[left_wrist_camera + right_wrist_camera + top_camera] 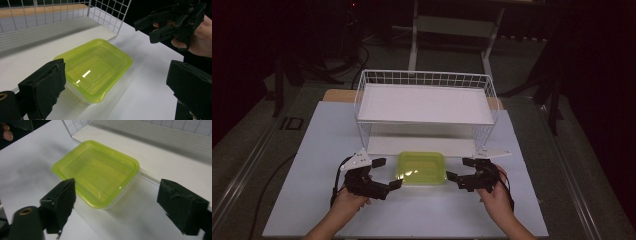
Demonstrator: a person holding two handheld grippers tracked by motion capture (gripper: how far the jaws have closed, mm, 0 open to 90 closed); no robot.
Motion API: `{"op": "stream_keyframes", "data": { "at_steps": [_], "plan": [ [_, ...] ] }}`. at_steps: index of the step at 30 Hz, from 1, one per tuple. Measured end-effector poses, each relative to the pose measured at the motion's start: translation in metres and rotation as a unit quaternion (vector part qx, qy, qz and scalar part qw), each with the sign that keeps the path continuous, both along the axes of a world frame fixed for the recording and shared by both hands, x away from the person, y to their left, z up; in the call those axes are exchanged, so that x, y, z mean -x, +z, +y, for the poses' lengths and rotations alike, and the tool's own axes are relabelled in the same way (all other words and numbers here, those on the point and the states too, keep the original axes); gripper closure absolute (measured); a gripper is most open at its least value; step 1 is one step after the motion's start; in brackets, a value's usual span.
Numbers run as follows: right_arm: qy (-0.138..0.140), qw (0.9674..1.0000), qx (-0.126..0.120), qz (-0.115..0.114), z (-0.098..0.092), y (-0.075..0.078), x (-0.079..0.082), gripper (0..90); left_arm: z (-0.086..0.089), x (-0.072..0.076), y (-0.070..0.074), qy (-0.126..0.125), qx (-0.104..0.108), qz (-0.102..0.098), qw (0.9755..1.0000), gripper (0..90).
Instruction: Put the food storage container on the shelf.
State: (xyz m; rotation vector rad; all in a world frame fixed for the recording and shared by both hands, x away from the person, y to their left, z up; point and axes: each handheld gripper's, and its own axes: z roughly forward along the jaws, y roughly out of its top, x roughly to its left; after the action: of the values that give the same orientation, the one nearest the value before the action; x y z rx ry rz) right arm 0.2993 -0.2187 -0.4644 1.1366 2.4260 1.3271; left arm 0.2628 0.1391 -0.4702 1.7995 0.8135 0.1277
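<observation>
Translucent lime-green rectangular container (422,168), lidded, glossy, frame centre on tabletop (312,200); left hand-held gripper (387,173) and right hand-held gripper (460,169) both wide, empty.

- A table (302,200) is seen from above, with a wire shelf rack (424,112) set on its far half.
- A container (422,168) is placed on the table just in front of the rack's lower shelf (382,145), near the middle.
- The left gripper (387,172) is held just left of the container, apart from it.
- The right gripper (458,169) is held just right of the container, likewise apart.
- The container is thus flanked by both grippers, between the near table edge and the rack.
</observation>
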Motion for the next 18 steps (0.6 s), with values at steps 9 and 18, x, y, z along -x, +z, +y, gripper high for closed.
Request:
{"op": "stream_keyframes", "data": {
  "at_steps": [9, 18],
  "plan": [
    [-0.016, 0.9967, -0.032, 0.072, 0.012, -0.002, -0.02, 14.9, -0.005, -0.024, -0.004, 0.02, 0.009, 0.088, 0.9959, 3.5],
    [-0.059, 0.9839, -0.04, 0.164, 0.019, -0.017, -0.036, 25.1, -0.016, -0.046, -0.017, 0.088, -0.008, 0.185, 0.9788, 10.8]
  ]
}}
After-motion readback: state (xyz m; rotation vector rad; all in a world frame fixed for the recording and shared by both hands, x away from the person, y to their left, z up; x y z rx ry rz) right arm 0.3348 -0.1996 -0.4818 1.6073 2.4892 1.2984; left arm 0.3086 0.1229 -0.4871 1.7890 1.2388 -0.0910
